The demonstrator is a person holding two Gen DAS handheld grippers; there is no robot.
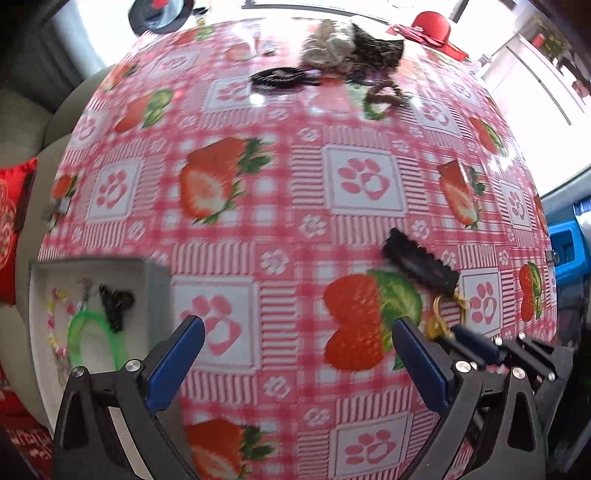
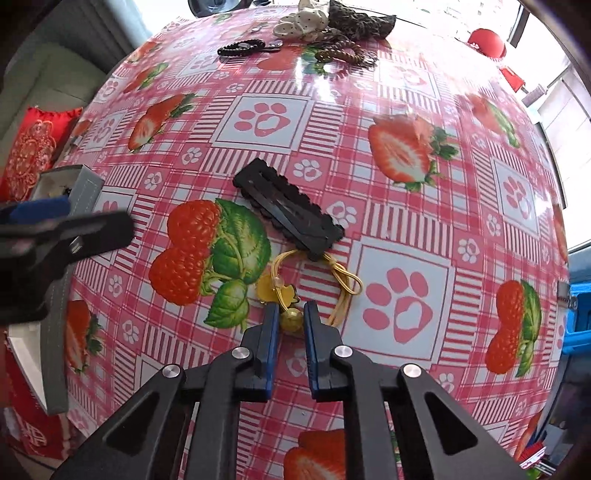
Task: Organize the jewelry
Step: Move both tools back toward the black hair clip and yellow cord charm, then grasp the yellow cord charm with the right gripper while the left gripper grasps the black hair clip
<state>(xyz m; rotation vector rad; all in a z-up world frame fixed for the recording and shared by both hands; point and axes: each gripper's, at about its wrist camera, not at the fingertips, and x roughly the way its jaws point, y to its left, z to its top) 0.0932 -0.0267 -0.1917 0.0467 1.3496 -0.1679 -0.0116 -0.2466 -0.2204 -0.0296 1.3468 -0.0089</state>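
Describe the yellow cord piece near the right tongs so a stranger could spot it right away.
On the strawberry tablecloth, find the flat black scalloped hair clip near the middle. The yellow cord bracelet trails from its near end toward the right tongs, its round yellow bead between their fingers. It is the only yellow item; the neighbouring clip is black.

A round table (image 2: 406, 206) under a glossy pink-checked cloth printed with strawberries and paw prints fills the room's centre, glaring white toward 12 o'clock where daylight pours through windows (image 1: 332, 5). A pale sofa (image 1: 22, 122) sits at 9 o'clock with a red embroidered cushion (image 2: 33, 155). At 3 o'clock stands what appears to be a blue plastic bin (image 1: 569, 251), partly cut off.
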